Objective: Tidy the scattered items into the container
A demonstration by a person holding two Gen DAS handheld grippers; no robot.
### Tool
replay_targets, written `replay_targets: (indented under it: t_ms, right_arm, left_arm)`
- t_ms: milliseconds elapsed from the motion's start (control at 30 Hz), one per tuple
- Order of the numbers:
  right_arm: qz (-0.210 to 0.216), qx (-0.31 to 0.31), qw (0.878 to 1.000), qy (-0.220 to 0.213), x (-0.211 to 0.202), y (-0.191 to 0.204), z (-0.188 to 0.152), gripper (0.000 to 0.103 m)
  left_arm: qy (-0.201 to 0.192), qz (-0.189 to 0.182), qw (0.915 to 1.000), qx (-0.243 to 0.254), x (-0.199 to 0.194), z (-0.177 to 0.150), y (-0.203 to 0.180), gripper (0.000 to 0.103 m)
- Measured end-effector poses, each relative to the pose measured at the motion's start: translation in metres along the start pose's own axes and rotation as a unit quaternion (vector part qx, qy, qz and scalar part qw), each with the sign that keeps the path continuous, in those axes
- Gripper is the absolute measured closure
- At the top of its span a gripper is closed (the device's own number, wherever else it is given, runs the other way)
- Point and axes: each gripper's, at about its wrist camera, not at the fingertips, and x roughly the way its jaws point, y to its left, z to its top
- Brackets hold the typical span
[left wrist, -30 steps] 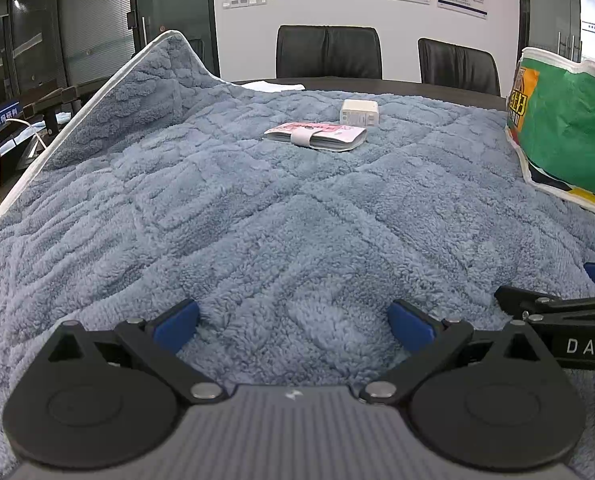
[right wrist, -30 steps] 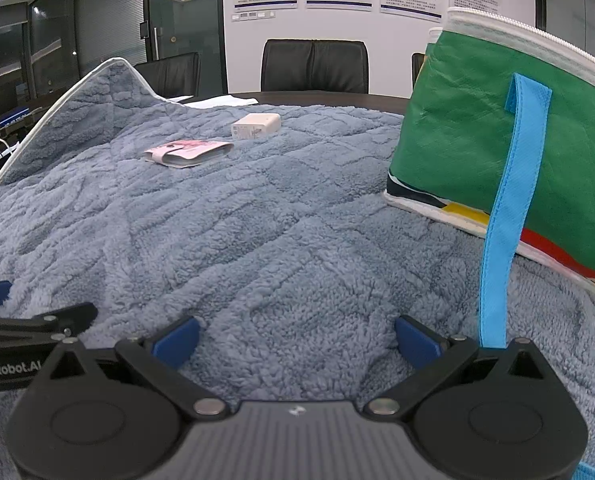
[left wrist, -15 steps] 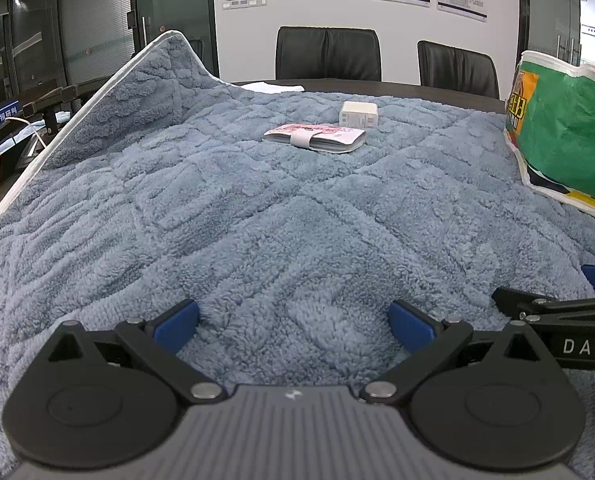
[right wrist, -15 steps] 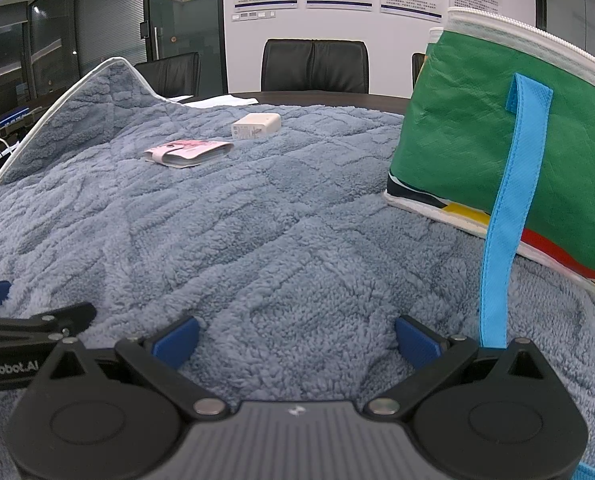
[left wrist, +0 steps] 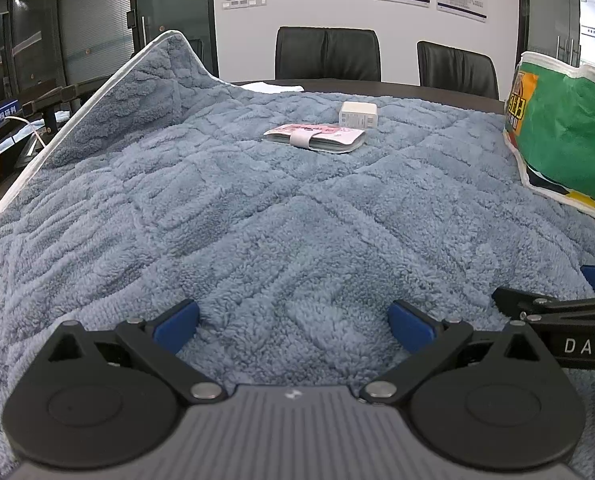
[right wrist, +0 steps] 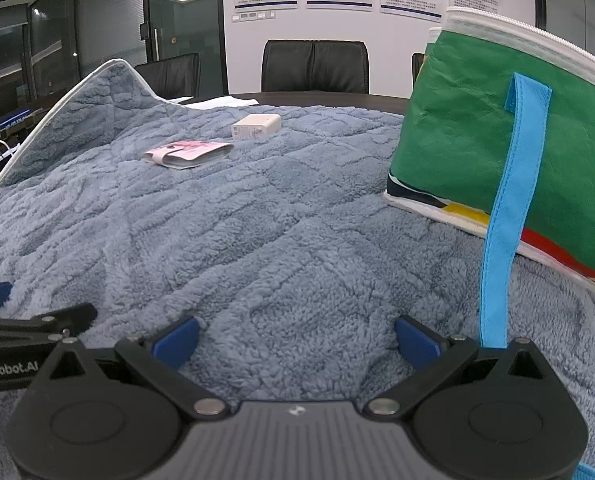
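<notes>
- Spread across the whole table: blue-grey fleece blanket [left wrist: 257, 220], far left corner propped up with its white piping showing; lying as in the frames a second ago, no fold shifted.
- At the right on the blanket: green tote bag [right wrist: 497, 152], white zipper rim uppermost, blue strap [right wrist: 509, 208] hanging down the near face to just behind the right gripper's right finger. Slightly farther toward the right edge of the left wrist view than a second ago, so a small drift of that camera; unchanged in the right wrist view. Cut off by the frame edge in both views; interior not visible.
- Low over the near blanket: left gripper [left wrist: 295, 326], blue pads spread wide with only fleece between them, gripping nothing. Same spread as before.
- Beside it: right gripper [right wrist: 297, 338], likewise wide apart and empty, no change in opening. In the left wrist view only a side sliver of it [left wrist: 557, 312], lettering cut off at "DAS".
- Far across the blanket, well apart from both grippers and the bag: pink card wallet [left wrist: 315, 138] with a closed snap tab, lying flat. Unmoved.
- Just behind the wallet: white charger block [left wrist: 357, 115], printing too small to read. Also unmoved.
</notes>
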Motion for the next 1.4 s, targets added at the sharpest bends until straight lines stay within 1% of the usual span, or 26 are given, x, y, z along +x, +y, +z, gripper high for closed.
replay_targets:
  t_ms: [1300,1400]
  right_arm:
    - [0.001,-0.001,1.0,0.003,-0.0005,-0.0016,-0.0001,0.0]
    - [0.006,0.001,1.0,0.002,-0.002,-0.0031,-0.0014,0.0]
  left_arm:
    - [0.0,-0.001,1.0,0.002,0.0015,0.0002,0.0009,0.0]
    - [0.0,0.0,1.0,0.002,0.0016,0.0002,0.0007,0.0]
